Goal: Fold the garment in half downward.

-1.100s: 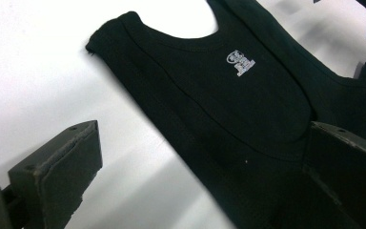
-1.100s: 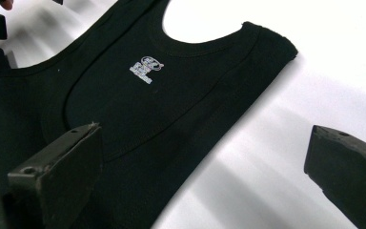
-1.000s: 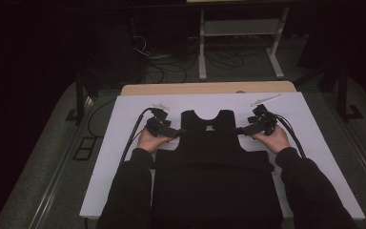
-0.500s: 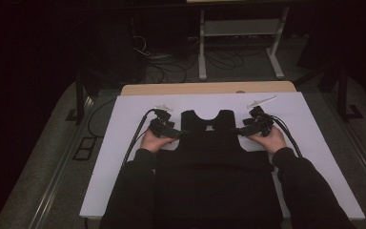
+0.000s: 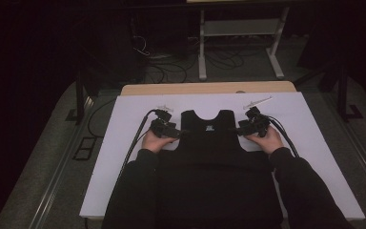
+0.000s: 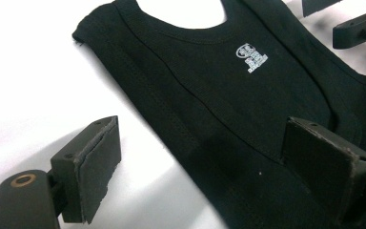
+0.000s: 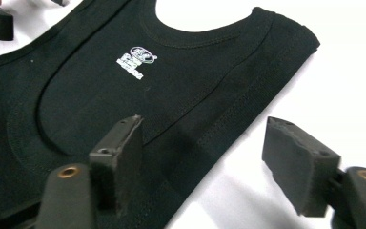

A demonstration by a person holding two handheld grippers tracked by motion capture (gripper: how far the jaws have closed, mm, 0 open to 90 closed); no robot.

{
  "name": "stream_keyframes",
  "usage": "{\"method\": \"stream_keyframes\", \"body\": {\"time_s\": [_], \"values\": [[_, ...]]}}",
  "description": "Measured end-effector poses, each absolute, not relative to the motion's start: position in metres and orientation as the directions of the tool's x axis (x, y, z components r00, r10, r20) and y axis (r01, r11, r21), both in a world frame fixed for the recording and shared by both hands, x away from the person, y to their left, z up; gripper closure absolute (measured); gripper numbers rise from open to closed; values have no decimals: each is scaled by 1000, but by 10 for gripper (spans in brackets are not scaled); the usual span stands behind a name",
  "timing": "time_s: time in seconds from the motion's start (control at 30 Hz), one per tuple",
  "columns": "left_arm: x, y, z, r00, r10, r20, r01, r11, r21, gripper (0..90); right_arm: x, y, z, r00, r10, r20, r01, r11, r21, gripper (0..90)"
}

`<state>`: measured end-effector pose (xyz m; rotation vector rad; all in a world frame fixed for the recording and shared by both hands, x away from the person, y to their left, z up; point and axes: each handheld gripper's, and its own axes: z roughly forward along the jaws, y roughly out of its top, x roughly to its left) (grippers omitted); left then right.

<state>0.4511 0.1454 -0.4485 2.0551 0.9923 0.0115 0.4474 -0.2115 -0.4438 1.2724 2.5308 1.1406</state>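
A black tank top point(image 5: 208, 143) lies flat on the white table, neck hole away from the person, with a small white logo point(image 6: 250, 57) below the neck. My left gripper point(image 5: 181, 134) is at its left armhole edge and my right gripper point(image 5: 238, 130) at its right one. In the left gripper view the jaws point(image 6: 205, 157) straddle the hem, one pad over bare table, one over cloth. The right gripper point(image 7: 205, 157) straddles its edge of the tank top point(image 7: 124, 95) the same way. Both pairs of jaws have just been closing, with the cloth edge between them and gaps still showing.
The white table cover point(image 5: 124, 157) ends in a wooden strip point(image 5: 209, 88) at the far side. Two small light items point(image 5: 257, 101) lie near the back edge. A metal stand point(image 5: 238, 28) and cables sit on the dark floor beyond. The person's black sleeves point(image 5: 138, 191) cover the near table.
Both grippers have edged slightly inward onto the tank top's armhole edges. The garment lies as before.
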Motion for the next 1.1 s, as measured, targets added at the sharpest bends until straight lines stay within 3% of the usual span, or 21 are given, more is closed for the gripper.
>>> {"method": "stream_keyframes", "body": {"time_s": [0.47,0.7,0.83,1.1], "values": [[452,144,-452,684,650,-331,644,-326,692,135,449,-208,-449,-642,725,249,666,368,649,351],[451,140,-453,698,636,-329,630,-327,704,176,449,-204,-450,-655,709,262,657,363,660,442],[451,137,-454,709,626,-326,619,-329,713,238,448,-202,-450,-664,700,263,652,368,663,477],[450,134,-455,721,618,-314,608,-346,715,468,447,-196,-451,-673,687,274,651,373,661,516]]}}
